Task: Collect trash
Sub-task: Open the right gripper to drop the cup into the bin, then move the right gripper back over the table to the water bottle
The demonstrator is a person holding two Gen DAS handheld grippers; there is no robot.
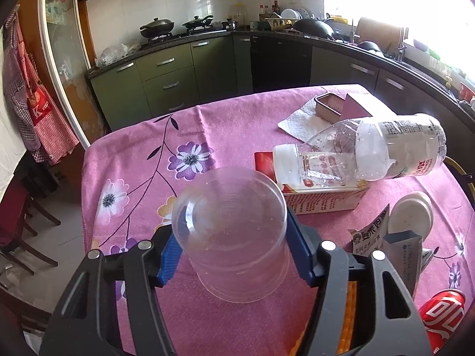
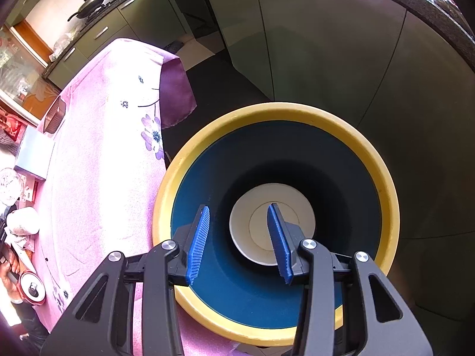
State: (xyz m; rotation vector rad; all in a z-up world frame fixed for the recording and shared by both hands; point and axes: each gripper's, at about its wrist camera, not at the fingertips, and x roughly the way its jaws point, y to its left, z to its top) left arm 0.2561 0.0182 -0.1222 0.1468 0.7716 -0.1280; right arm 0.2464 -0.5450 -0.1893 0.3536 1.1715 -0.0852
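Observation:
My left gripper (image 1: 234,249) is shut on a clear plastic cup (image 1: 231,231), upside down above the pink flowered tablecloth (image 1: 142,154). More trash lies to the right: a crushed clear bottle (image 1: 383,151) on a red and white carton (image 1: 320,198), a white paper cup (image 1: 411,216), snack wrappers (image 1: 371,234) and a red can (image 1: 442,314). My right gripper (image 2: 239,231) is open and empty over a yellow-rimmed blue bin (image 2: 383,178) beside the table. A white paper cup (image 2: 255,222) lies at the bin's bottom.
A napkin (image 1: 299,121) and a metal tin (image 1: 329,106) sit at the table's far side. Green kitchen cabinets (image 1: 178,74) stand beyond the table. A chair (image 1: 14,222) stands at the left. The red can also shows in the right wrist view (image 2: 31,287).

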